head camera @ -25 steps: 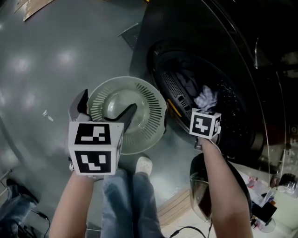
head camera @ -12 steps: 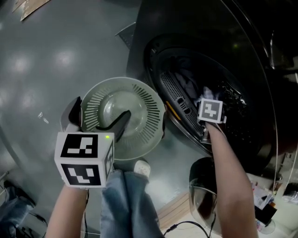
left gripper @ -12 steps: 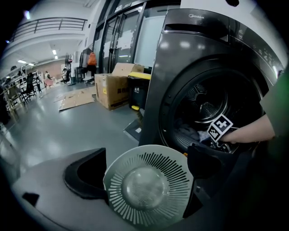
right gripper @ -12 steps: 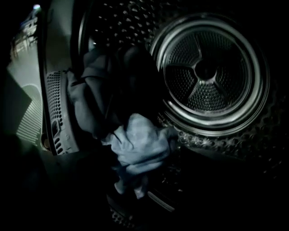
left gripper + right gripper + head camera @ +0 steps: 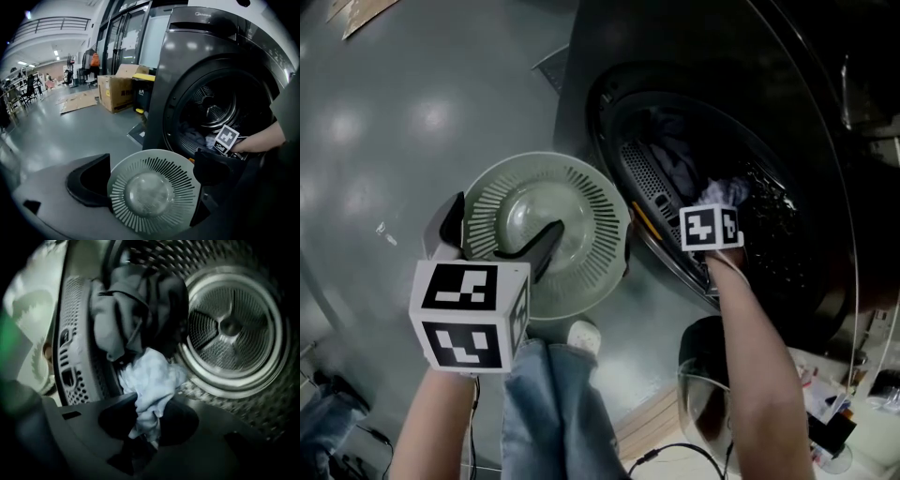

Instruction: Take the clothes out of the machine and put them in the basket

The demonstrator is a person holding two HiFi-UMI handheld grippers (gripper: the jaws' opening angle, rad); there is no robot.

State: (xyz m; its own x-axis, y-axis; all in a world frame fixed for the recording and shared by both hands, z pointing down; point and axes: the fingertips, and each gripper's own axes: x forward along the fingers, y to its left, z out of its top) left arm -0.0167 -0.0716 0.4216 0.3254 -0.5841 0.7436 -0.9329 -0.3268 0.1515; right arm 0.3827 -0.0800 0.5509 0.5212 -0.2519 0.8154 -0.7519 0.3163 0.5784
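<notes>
Your right gripper (image 5: pixel 143 430) has sunk lower into the machine (image 5: pixel 609 56) since a sec ago; its jaws have just been closing, w/ the pale cloth (image 5: pixel 150 380) between them; your left gripper (image 5: pixel 499 234) has hardly shifted.

Far left in the head view is grey floor (image 5: pixel 366 131); the left gripper view shows a cardboard box (image 5: pixel 117 86) standing on it well back.

Next, your left gripper hangs over the basket (image 5: pixel 600 206), jaws spread wide; neither pad touches it. The basket is round, pale green, w/ a slotted wall and a smooth bottom; it sits on the floor just beside the machine's front. Below it in the head view are your jeans (image 5: pixel 553 403) and one pale shoe (image 5: pixel 584 333), near the basket's rim.

Right of that is the machine: dark front, round opening facing the basket. Inside the drum (image 5: pixel 229 329), a grey garment (image 5: pixel 126 319) is heaped at the left of the opening, against the perforated rim; the pale cloth lies just under it, touching it.

Your right gripper reaches in through the opening, pointing down; its jaws are pinched together on the lower end of the pale cloth; the cloth runs up from the pads to the grey garment. Both pieces are in the drum, not yet in the basket.
</notes>
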